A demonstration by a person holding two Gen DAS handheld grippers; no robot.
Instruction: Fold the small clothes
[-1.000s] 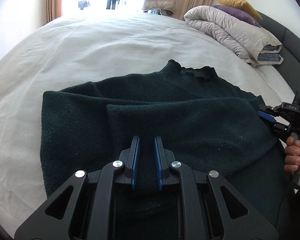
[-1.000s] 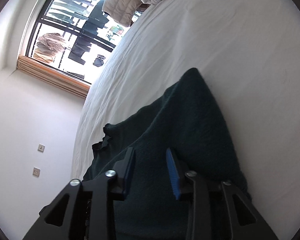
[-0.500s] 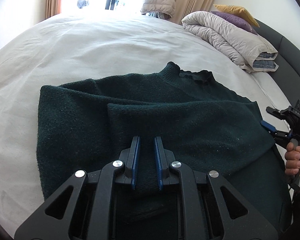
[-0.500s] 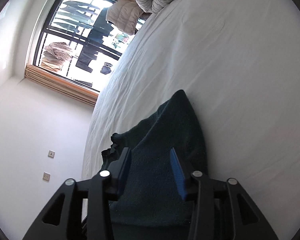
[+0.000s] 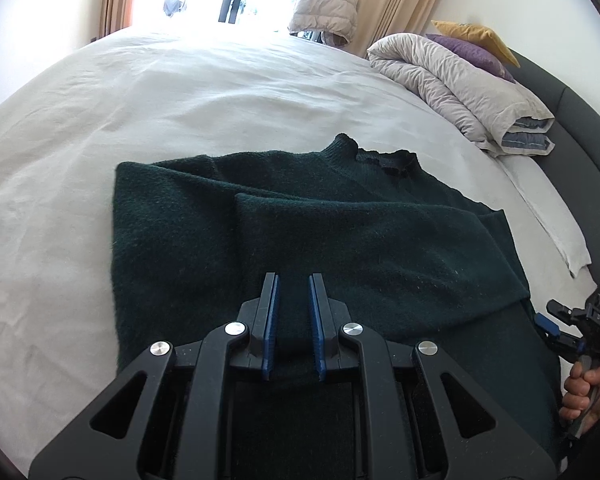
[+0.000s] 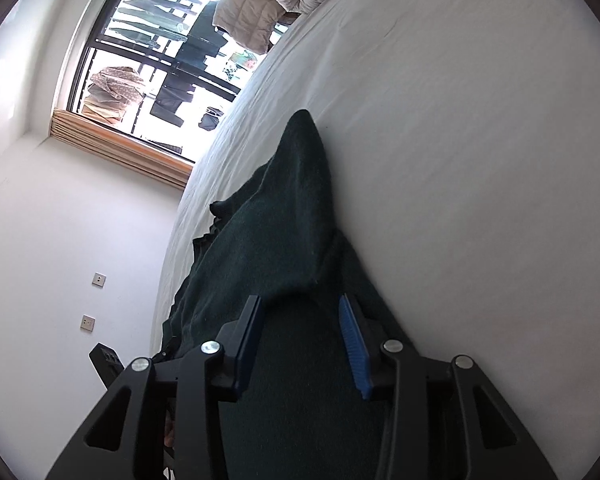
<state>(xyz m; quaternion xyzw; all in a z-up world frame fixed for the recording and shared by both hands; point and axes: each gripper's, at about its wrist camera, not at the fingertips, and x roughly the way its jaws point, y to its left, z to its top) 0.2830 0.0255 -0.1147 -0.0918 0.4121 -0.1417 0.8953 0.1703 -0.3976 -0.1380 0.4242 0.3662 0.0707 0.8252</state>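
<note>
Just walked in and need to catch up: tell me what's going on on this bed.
A person is folding a dark green sweater on a white bed, with a hand-held gripper in each hand. The left hand-held gripper is shut on a fold of the sweater near its lower edge. The right hand-held gripper is open at the sweater's side; its jaws have just been closing a little, with cloth lying between them but not pinched. One sleeve is already folded across the body.

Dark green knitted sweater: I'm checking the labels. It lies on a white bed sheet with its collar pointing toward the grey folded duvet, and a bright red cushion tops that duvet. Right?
Not quite. In the left wrist view the cushion topping the grey folded duvet is mustard yellow, not red. The dark green knitted sweater does lie on the white bed sheet.
</note>
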